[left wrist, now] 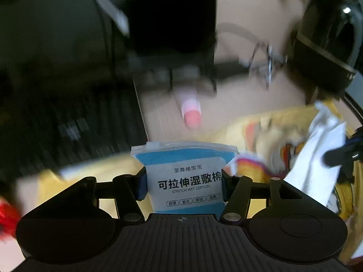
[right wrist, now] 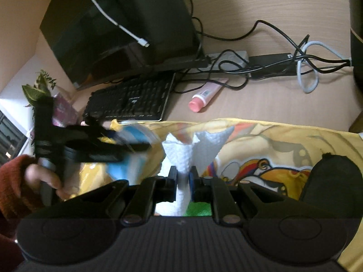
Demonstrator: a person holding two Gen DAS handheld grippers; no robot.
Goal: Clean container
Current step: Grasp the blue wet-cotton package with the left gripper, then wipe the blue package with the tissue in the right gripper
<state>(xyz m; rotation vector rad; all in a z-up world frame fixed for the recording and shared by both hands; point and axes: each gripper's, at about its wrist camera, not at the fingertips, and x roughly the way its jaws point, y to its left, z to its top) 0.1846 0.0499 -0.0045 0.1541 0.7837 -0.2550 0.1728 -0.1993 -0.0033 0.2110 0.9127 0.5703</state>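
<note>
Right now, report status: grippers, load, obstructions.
Left gripper shut on blue-and-white cotton pad pack. Right gripper shut on white paper towel. Both over yellow printed cloth. Pink tube, keyboard, cables beyond, clear.

Both wrist views close, angled down over desk point(right wrist: 283, 11) — shared: pink tube point(left wrist: 191, 111), yellow cloth point(right wrist: 295, 140).

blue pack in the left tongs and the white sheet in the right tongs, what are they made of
Blue pack: looks like soft glossy plastic film, with a clear sealed top strip and printed label. White sheet: probably paper towel, matte with a dimpled embossed texture and crumpled folds.
</note>
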